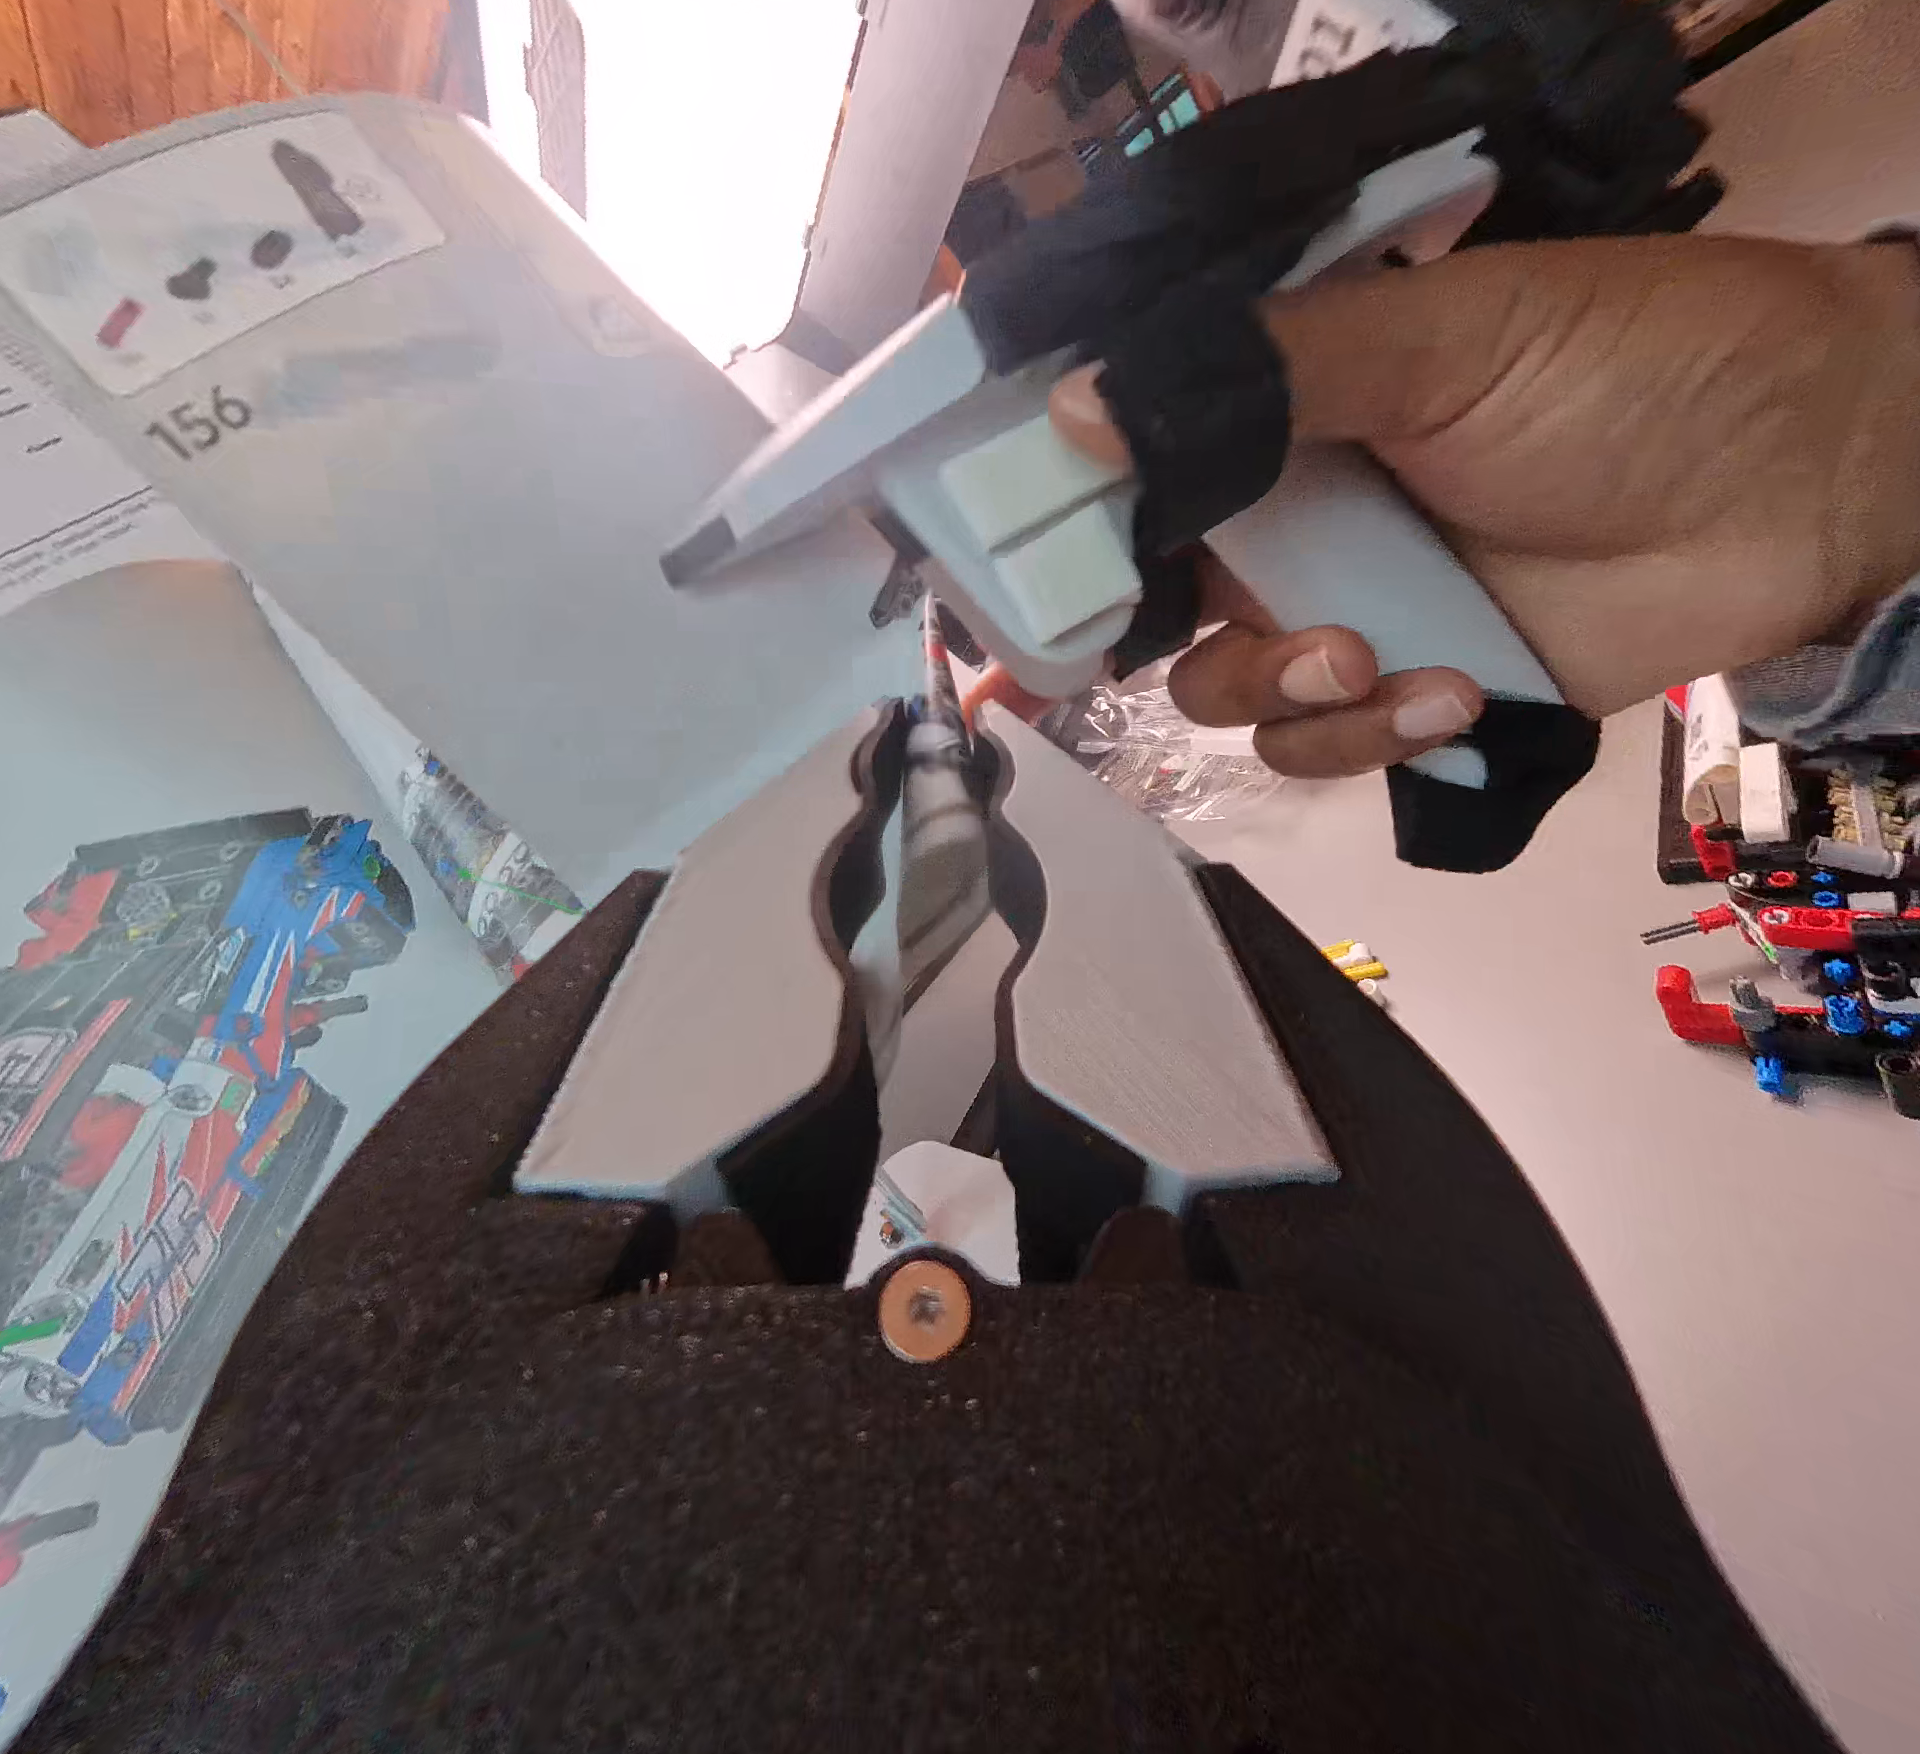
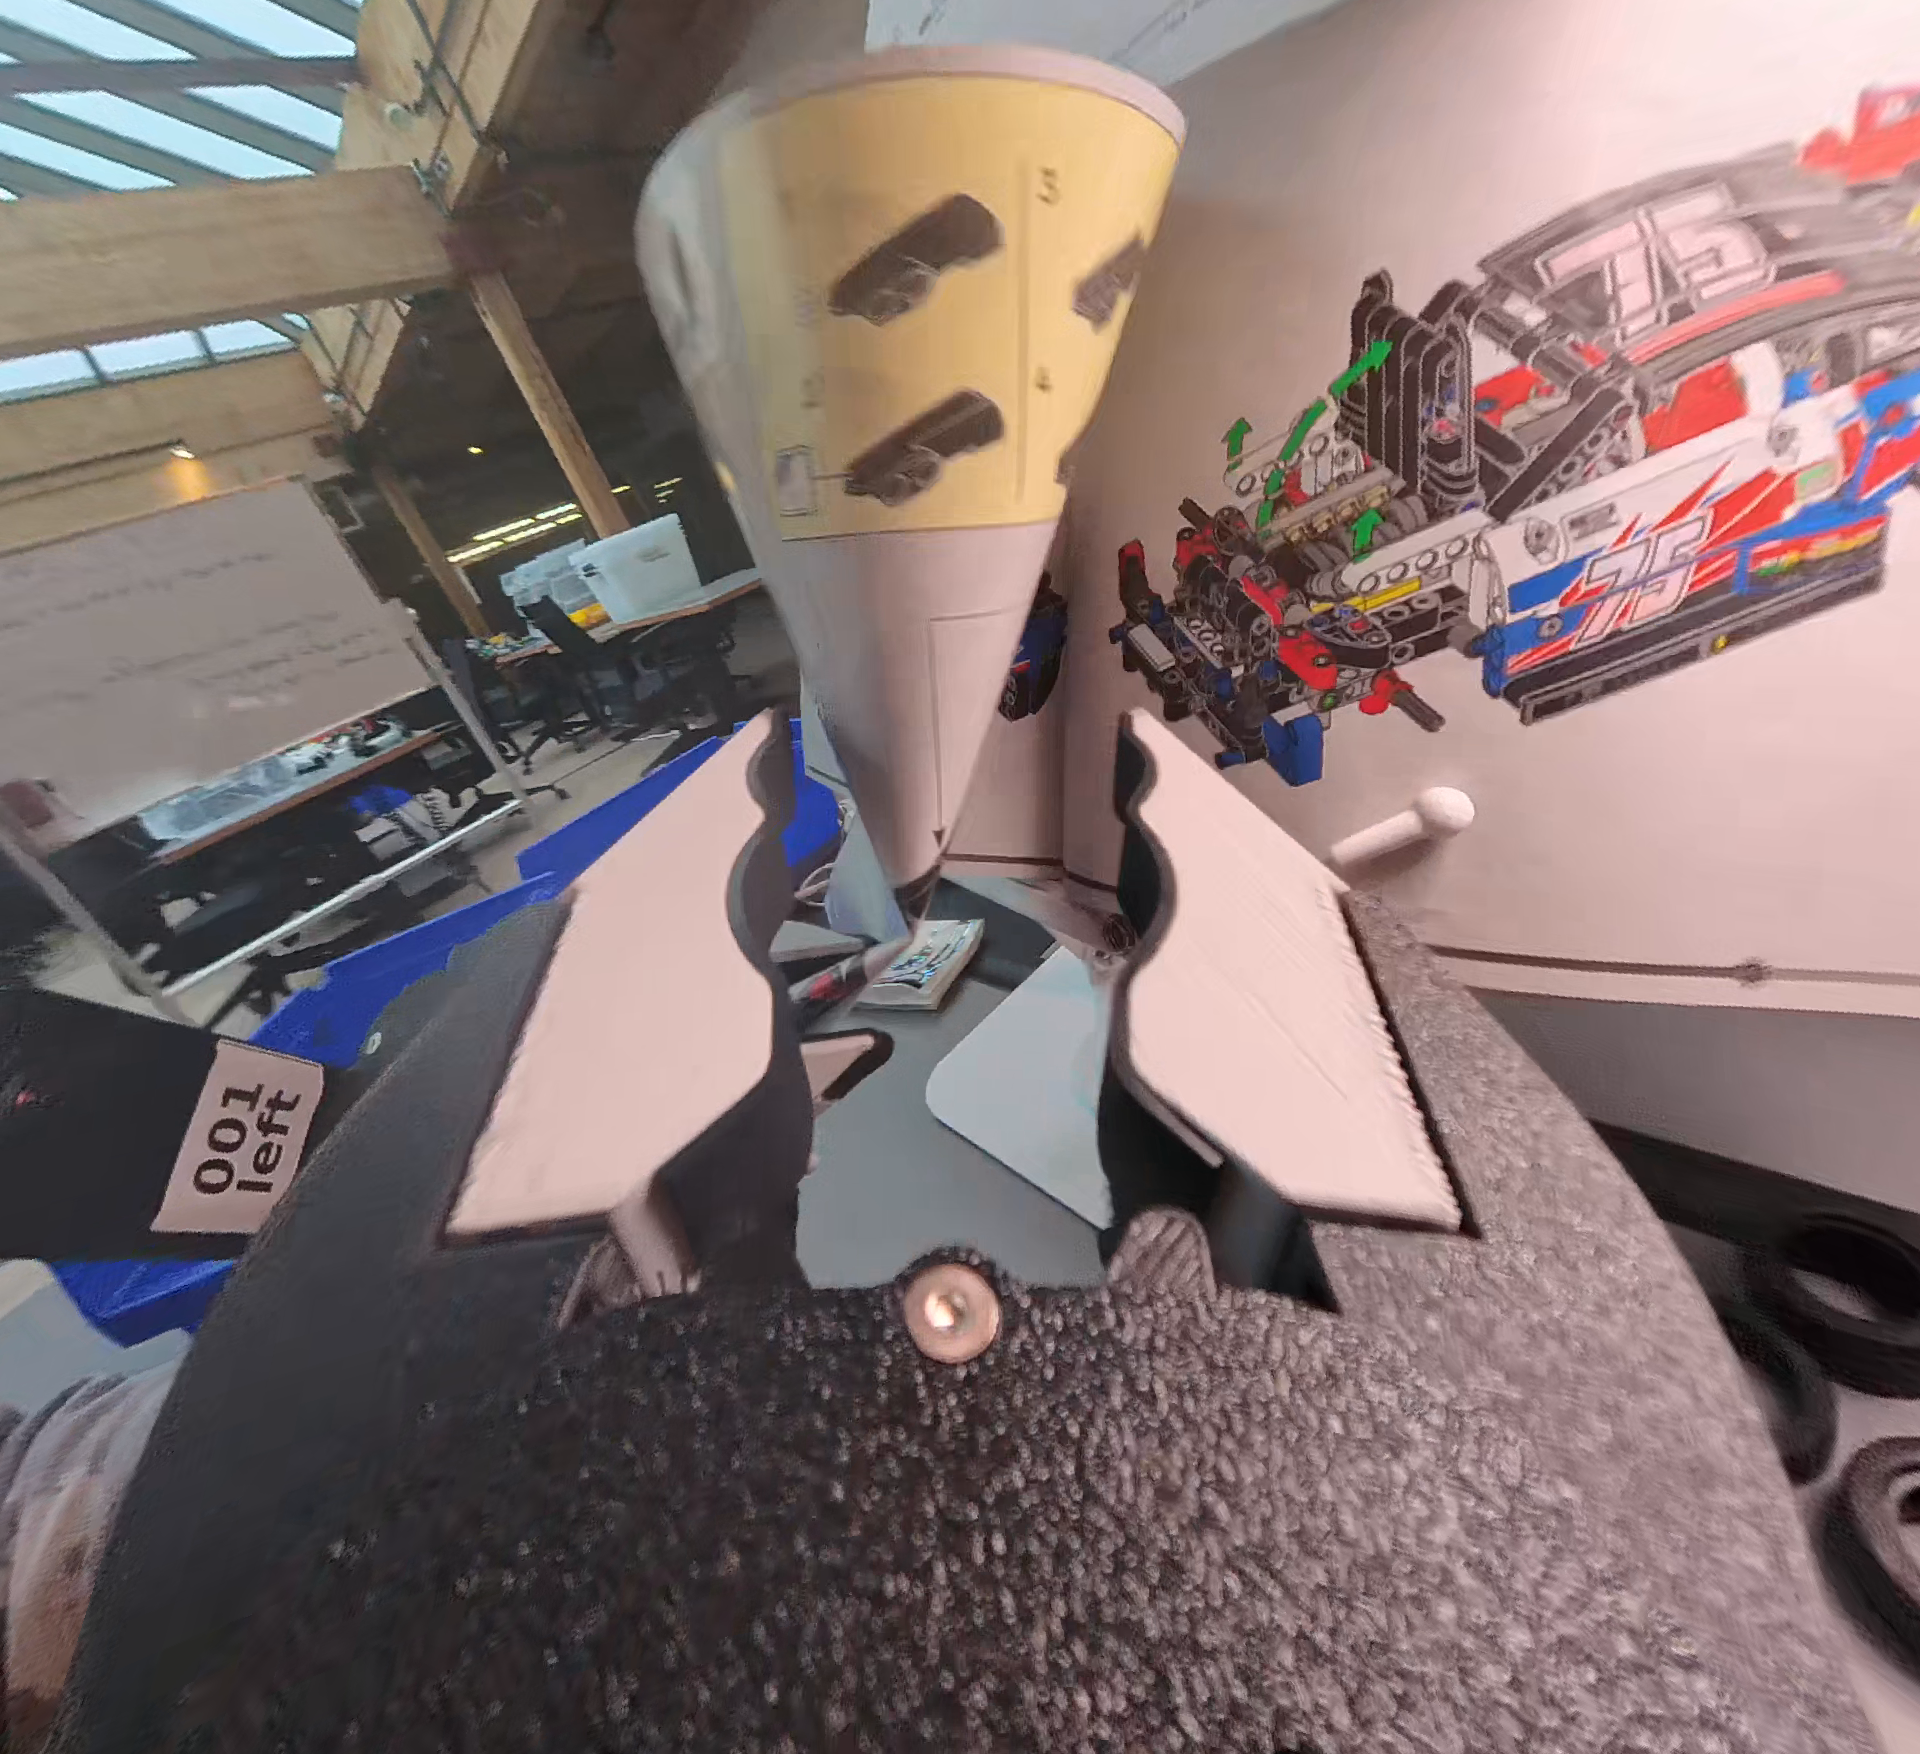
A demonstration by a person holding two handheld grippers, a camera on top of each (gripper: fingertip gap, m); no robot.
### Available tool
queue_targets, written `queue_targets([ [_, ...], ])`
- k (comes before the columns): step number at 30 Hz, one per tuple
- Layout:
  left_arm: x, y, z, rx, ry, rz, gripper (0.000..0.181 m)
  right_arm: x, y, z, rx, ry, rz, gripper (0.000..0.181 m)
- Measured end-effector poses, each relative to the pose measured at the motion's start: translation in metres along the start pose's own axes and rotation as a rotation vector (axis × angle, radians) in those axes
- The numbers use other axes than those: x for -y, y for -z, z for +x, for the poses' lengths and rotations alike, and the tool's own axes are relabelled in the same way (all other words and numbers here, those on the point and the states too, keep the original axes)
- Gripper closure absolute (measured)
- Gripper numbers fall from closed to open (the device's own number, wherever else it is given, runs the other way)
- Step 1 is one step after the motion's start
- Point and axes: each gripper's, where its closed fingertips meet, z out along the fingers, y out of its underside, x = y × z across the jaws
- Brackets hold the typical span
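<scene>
1. Your left gripper (image 1: 928, 748) pinches a thin sheet edge (image 1: 940, 831), jaws nearly closed.
2. Your right gripper (image 2: 945, 769) gapes wide, empty, before a curled booklet page (image 2: 914, 322).
3. The brick model (image 1: 1808, 915) rests on the table (image 1: 1558, 1237), well apart.

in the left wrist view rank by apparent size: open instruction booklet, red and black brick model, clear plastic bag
1. Open white instruction booklet, largest by far, though nearest the camera.
2. Red and black brick model, cut off by the frame edge.
3. Crumpled clear plastic bag, partly hidden.
</scene>
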Motion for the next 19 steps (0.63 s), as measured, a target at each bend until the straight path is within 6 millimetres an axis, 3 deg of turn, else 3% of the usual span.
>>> queue_targets([
  [1, 0.002, 0.001, 0.003, -0.018, -0.018, 0.009, 0.170, -0.004, -0.002, 0.002, 0.029, -0.038, -0.010, 0.139],
  [2, 0.004, 0.003, 0.006, -0.032, -0.030, 0.019, 0.167, -0.007, -0.002, 0.004, 0.062, -0.067, -0.005, 0.159],
  [4, 0.013, 0.008, 0.007, -0.046, -0.032, 0.059, 0.170, -0.007, 0.001, 0.012, 0.070, -0.096, 0.027, 0.177],
  [7, 0.036, 0.019, -0.008, 0.005, 0.000, 0.155, 0.170, 0.003, 0.011, 0.026, 0.035, -0.064, 0.066, 0.181],
  [9, 0.042, 0.023, -0.022, 0.046, 0.039, 0.173, 0.167, 0.013, 0.018, 0.035, -0.002, -0.045, 0.091, 0.181],
  [11, 0.031, 0.022, -0.033, 0.061, 0.114, 0.137, 0.162, 0.022, 0.026, 0.046, -0.044, -0.021, 0.123, 0.180],
  [15, -0.019, 0.008, -0.035, 0.013, 0.326, -0.053, 0.144, 0.028, 0.032, 0.063, -0.096, 0.013, 0.134, 0.177],
  [19, -0.030, 0.000, -0.019, -0.055, 0.408, -0.075, 0.139, 0.027, 0.039, 0.085, -0.166, 0.016, 0.134, 0.168],
])
